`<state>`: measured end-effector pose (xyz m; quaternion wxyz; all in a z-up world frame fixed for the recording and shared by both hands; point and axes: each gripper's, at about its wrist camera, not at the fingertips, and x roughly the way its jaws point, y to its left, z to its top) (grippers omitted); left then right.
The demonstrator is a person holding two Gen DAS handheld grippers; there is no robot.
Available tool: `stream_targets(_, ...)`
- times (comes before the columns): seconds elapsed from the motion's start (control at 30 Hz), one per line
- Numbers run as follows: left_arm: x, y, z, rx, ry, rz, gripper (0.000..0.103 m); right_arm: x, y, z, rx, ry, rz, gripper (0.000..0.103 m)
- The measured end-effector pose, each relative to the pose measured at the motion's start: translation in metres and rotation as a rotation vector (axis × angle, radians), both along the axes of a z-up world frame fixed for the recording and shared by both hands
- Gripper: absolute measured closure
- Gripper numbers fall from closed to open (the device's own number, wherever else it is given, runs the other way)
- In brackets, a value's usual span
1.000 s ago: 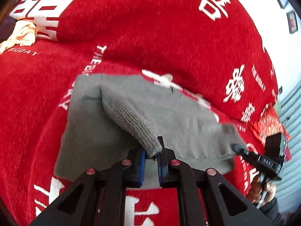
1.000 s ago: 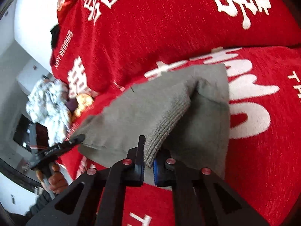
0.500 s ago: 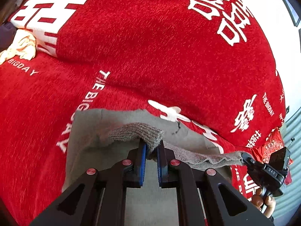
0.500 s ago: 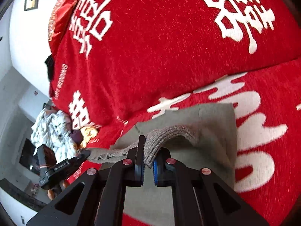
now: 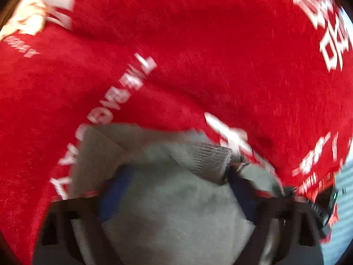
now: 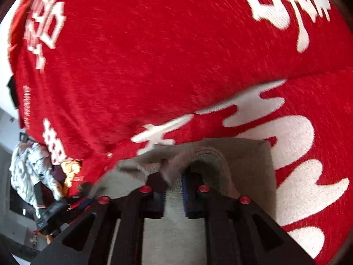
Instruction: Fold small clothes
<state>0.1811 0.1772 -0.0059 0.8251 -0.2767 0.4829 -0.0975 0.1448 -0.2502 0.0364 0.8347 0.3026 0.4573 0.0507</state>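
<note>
A small grey knit garment [image 5: 176, 207] lies on the red cover, folded over on itself. In the blurred left wrist view my left gripper [image 5: 176, 176] stands wide open above it, and the ribbed cuff [image 5: 209, 161] rests loose by the right finger. In the right wrist view the garment [image 6: 249, 172] lies under my right gripper [image 6: 174, 176]. Its jaws are slightly apart, with a ribbed fold [image 6: 209, 154] draped over the right finger. The left gripper also shows at the lower left of the right wrist view [image 6: 88, 187].
The red cover with white lettering [image 6: 176, 55] spans the seat and the raised cushion behind. A pile of white and yellow clothes [image 6: 33, 172] lies at the far left, and a yellow cloth [image 5: 26, 19] sits at the upper left of the left wrist view.
Both grippers carried the ribbed edge forward and down onto the garment. The left gripper has opened wide and let go. The right jaws have parted.
</note>
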Motion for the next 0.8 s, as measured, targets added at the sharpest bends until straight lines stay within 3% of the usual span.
stream_targets(0.1, -0.005, 0.02, 0.005, -0.033, -0.005, -0.004, 0.007, -0.007, -0.006, 0.003, -0.061, -0.017, -0.018, 0.042)
stream_targets(0.13, -0.009, 0.028, 0.009, -0.034, -0.016, 0.005, 0.007, -0.012, -0.009, 0.005, -0.076, -0.032, -0.027, 0.037)
stream_targets(0.23, -0.021, 0.039, 0.024, 0.021, -0.076, 0.002, 0.007, -0.025, -0.016, 0.014, -0.092, -0.066, -0.049, 0.037)
stream_targets(0.37, -0.022, 0.014, 0.037, 0.082, -0.103, -0.093, 0.007, -0.03, -0.004, 0.023, -0.174, -0.085, -0.002, 0.037)
stream_targets(0.47, -0.015, -0.035, 0.038, 0.213, -0.127, -0.198, 0.007, -0.023, 0.016, 0.02, -0.216, -0.068, 0.056, 0.037)
stream_targets(0.5, -0.011, -0.054, 0.036, 0.288, -0.134, -0.227, 0.007, -0.02, 0.025, 0.017, -0.237, -0.061, 0.081, 0.037)
stream_targets(0.6, 0.004, -0.086, 0.017, 0.419, -0.108, -0.288, 0.007, -0.005, 0.047, 0.006, -0.359, -0.026, 0.142, 0.037)
stream_targets(0.67, 0.017, -0.089, -0.001, 0.493, -0.048, -0.274, 0.007, 0.003, 0.048, -0.005, -0.382, 0.012, 0.16, 0.037)
stream_targets(0.8, 0.031, -0.065, -0.025, 0.515, 0.037, -0.197, 0.007, 0.009, 0.034, -0.027, -0.411, 0.086, 0.142, 0.038)
